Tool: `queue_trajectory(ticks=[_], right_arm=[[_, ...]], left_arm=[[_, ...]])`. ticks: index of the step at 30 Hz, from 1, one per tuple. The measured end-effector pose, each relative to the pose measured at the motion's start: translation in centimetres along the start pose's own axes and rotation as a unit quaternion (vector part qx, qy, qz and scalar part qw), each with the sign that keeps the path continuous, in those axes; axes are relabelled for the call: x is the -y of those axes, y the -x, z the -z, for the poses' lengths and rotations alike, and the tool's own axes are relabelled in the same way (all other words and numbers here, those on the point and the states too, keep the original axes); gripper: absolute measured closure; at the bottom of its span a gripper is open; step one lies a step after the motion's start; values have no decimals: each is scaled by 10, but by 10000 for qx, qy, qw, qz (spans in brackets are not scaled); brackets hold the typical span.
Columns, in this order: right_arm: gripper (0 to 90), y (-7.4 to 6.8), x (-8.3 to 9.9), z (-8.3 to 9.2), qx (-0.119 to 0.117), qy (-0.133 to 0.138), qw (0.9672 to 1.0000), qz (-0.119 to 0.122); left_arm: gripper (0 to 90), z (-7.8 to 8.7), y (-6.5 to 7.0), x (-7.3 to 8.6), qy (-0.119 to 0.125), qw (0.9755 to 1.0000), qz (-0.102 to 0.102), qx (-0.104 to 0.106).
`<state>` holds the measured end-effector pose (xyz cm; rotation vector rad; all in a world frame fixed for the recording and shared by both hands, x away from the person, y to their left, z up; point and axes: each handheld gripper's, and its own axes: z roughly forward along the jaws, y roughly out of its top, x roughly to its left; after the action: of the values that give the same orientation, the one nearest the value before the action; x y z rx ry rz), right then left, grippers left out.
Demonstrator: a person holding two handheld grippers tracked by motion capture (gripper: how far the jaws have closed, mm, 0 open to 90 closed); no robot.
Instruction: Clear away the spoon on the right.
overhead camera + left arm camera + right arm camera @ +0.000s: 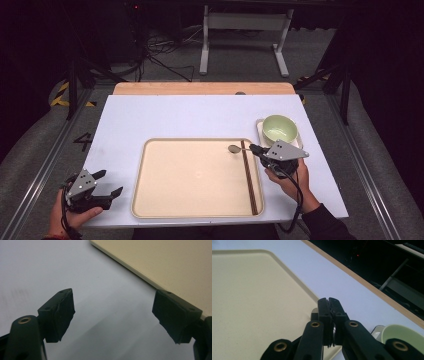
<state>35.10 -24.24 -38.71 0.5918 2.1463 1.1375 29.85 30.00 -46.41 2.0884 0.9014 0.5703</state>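
A metal spoon (234,148) hovers over the far right corner of the beige tray (195,177), its bowl pointing left. My right gripper (254,148) is shut on its handle. In the right gripper view the jaws (328,300) are pressed together with a sliver of the spoon (314,312) showing beside them. A pair of dark chopsticks (249,177) lies along the tray's right side. My left gripper (107,182) rests on the white table left of the tray, open, with nothing between its pads (113,302).
A pale green bowl (280,127) stands on a small white dish (260,131) just right of the tray's far corner, close to my right gripper. The white table mat (200,115) ends at a wooden strip (202,88) at the back. Beyond it lies a dark floor with a table frame.
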Motion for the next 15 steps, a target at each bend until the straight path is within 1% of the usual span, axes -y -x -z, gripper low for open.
queue_trajectory(ticks=[4,7,11,12,13,14,15], right_arm=[[895,-2,0,-2,-41,-25,10000,1],[885,-4,1,-3,-116,-52,9999,8],[866,-12,2,-6,-315,-143,9992,191],[866,-12,2,-6,-315,-143,9992,191],[860,-15,3,-7,-374,-175,9989,243],[848,-21,3,-10,-479,-222,9979,370],[843,-23,3,-11,-502,-248,9976,401]], left_arm=[[191,0,0,0,-10,10000,15,20],[191,0,0,0,-11,10000,-8,23],[190,0,1,0,-22,10000,19,21],[190,0,1,0,-22,10000,19,21],[190,0,0,0,-19,10000,-2,26],[190,0,0,0,-19,10000,4,20],[189,0,0,0,-26,10000,2,14]])
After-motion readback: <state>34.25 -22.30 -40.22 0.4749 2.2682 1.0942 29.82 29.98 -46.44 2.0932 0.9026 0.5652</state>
